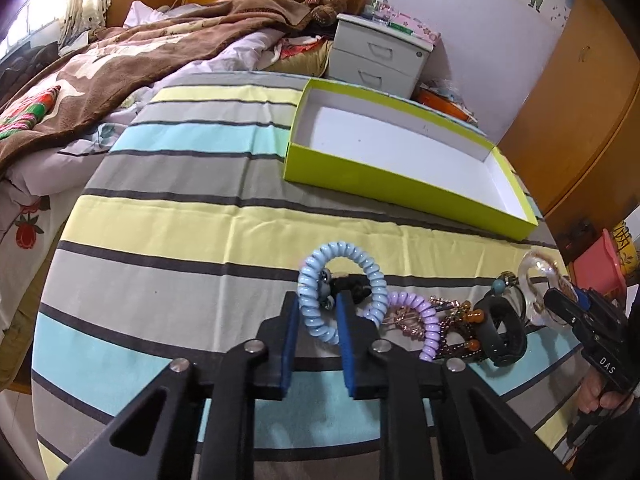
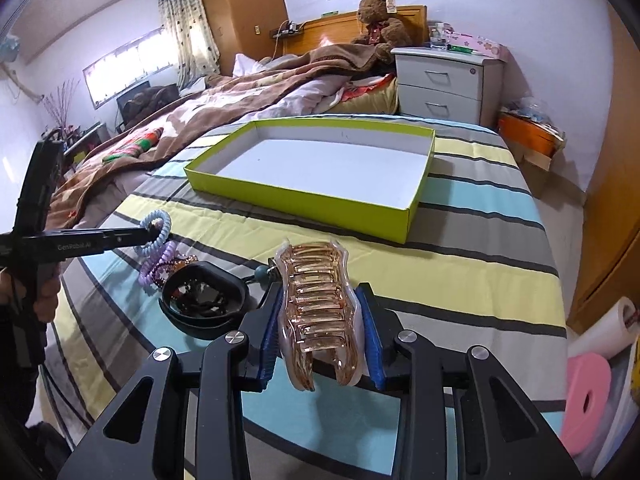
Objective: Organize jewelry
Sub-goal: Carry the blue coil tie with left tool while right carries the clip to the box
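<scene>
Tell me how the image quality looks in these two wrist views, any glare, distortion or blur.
Left wrist view: strong fisheye bending of the striped sheet and green box, dark corner vignette, window glare at far left; the blue coil hair tie is sharp. Right wrist view: same curvature, blown-out window, highlights on the translucent hair claw, everything reasonably sharp.

"DAS" on the right gripper (image 1: 560,304), "GenRobot.AI" (small white print) on the left gripper (image 2: 150,232)

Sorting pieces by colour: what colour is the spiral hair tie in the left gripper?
Light blue; the spiral hair tie shows best in the left wrist view, pinched by the left gripper.
</scene>
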`<state>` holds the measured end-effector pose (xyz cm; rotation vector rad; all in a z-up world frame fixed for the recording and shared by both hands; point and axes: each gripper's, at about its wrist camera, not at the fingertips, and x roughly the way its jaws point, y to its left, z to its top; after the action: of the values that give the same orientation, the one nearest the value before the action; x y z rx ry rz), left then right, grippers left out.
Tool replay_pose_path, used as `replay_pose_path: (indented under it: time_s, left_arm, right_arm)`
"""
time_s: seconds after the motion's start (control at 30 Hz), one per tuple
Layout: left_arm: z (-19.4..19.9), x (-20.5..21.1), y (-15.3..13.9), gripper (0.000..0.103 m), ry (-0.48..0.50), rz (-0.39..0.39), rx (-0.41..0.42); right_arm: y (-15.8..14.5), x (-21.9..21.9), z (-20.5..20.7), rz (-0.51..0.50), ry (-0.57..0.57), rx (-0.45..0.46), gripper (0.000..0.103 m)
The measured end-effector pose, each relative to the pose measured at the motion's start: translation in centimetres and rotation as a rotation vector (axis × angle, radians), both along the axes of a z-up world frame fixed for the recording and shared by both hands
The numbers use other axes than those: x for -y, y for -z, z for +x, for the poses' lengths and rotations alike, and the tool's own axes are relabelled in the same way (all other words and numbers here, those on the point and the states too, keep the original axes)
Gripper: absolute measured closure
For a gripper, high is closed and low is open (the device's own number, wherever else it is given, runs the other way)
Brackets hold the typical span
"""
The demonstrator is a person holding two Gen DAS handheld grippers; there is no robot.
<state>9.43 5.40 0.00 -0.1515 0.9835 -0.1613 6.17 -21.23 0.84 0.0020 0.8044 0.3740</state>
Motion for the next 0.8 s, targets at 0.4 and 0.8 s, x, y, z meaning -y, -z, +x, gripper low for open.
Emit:
replay_pose_path:
  time_s: [0.4,0.8]
  left_arm:
    - [-1.2,-0.2,-2.1,0.092,0.006,-0.016,0.078]
    - [-1.8,-0.3,-3.6,0.092,0.015,-0.056,0.123]
  right_arm:
    - [-0.6,0.3,-1.1,0.027,0.055,0.03,0.066]
    - [-2.0,0.9,-1.5,0.064,0.095,0.071,0.066]
